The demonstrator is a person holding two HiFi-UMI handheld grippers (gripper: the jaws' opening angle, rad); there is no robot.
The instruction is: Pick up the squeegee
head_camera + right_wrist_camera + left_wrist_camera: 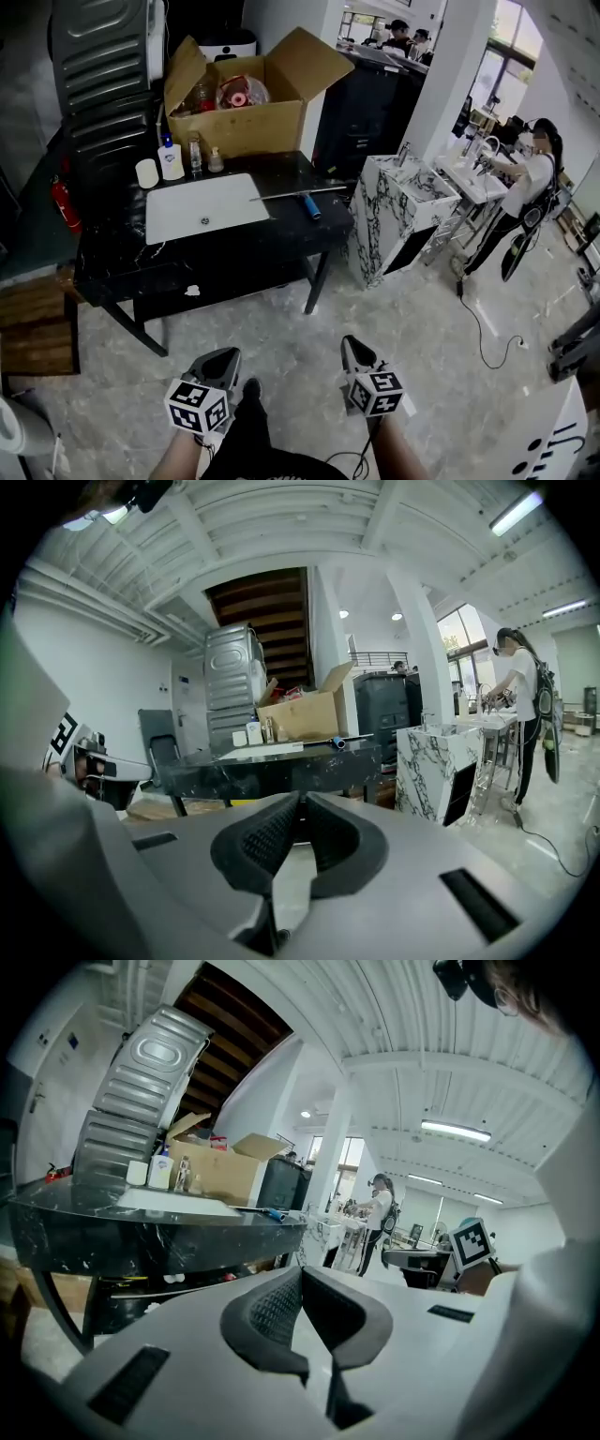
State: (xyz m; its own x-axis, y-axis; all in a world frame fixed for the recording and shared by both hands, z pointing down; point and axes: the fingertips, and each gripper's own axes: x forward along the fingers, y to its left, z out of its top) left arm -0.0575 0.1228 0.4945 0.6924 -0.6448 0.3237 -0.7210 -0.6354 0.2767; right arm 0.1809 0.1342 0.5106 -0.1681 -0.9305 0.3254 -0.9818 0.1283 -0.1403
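Black table (112,267): white basin (202,208) set in its top; squeegee (310,205), blue handle, lying just right of the basin; open cardboard box (239,127) at the back. Marble cabinet (398,220) beside the table. Left gripper (223,356) and right gripper (353,347) over the floor, well apart from the table.

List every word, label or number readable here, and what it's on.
No text reads clearly.
Bottle label: too small.
White board: black marks, cut off, unreadable.
Left gripper, right gripper: cubes show square patterns only, no letters.
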